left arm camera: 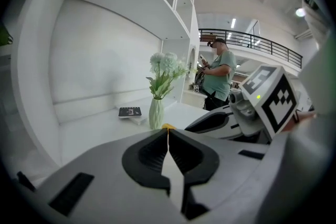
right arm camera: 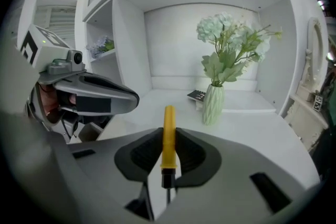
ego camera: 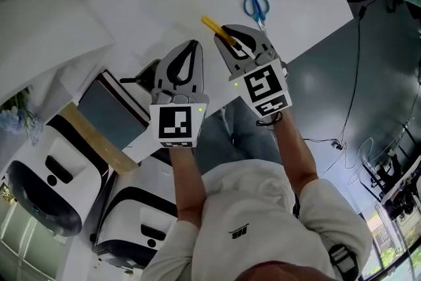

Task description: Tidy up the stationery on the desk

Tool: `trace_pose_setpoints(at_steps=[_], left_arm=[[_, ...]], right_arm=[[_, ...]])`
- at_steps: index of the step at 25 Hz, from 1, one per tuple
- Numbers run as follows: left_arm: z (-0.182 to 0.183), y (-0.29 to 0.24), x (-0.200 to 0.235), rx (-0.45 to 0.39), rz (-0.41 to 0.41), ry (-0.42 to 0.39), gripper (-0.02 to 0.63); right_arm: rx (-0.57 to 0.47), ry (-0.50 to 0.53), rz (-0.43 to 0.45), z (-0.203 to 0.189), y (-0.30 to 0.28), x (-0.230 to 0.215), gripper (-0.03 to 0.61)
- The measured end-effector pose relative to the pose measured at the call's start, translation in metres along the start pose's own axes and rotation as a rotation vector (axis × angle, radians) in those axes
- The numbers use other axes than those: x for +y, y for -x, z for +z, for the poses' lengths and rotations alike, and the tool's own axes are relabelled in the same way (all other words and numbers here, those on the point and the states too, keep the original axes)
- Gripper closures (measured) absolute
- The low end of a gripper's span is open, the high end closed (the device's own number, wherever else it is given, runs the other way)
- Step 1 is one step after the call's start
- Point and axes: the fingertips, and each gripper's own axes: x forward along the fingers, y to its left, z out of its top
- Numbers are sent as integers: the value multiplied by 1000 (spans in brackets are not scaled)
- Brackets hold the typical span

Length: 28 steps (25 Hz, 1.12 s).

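Observation:
A yellow pen (right arm camera: 169, 124) is clamped upright between the jaws of my right gripper (right arm camera: 169, 132), its yellow end sticking out past the tips and its black end toward the camera. In the head view the pen (ego camera: 212, 25) pokes out to the left of the right gripper (ego camera: 228, 31), above the white desk (ego camera: 158, 3). Blue-handled scissors (ego camera: 256, 7) lie on the desk just beyond that gripper. My left gripper (ego camera: 192, 46) hovers beside it, shut with nothing between its jaws (left arm camera: 168, 131).
A pale green vase of flowers (right arm camera: 212, 104) and a black card (right arm camera: 197, 95) stand at the desk's back, inside a white shelf unit. The desk's front edge runs below both grippers, with a dark flat panel (ego camera: 112, 112) and white-and-black chairs (ego camera: 52, 174) beneath. A person (left arm camera: 218, 78) stands far off.

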Motion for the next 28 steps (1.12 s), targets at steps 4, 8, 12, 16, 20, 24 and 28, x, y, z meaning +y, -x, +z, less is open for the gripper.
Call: trace_pose_setpoints(at_steps=[4,8,12,16,20,24,28], left_arm=[[2,20,11,-13,25,10,614],[0,38,23,-23,58,23,614],[-3,56,36,-25,88,39,614],[-10,70,49,-16,118,54,614],[-17,83,62,-10,148,71,614],[-21,95,73,-10,177,83,614],[-28,107,83,-6,203,94,614]], right_arm=[[-37,21,28,17,2,22,520],[-81,48,72,35,0,45,520],[-108,76,106,50,-3,67,520],[-134,101,138,64,-7,87,520],[-165,121,170,77,-12,107,520],[-196,138,210,87,-19,128,520],[-231,141,242,95,-27,147,520]])
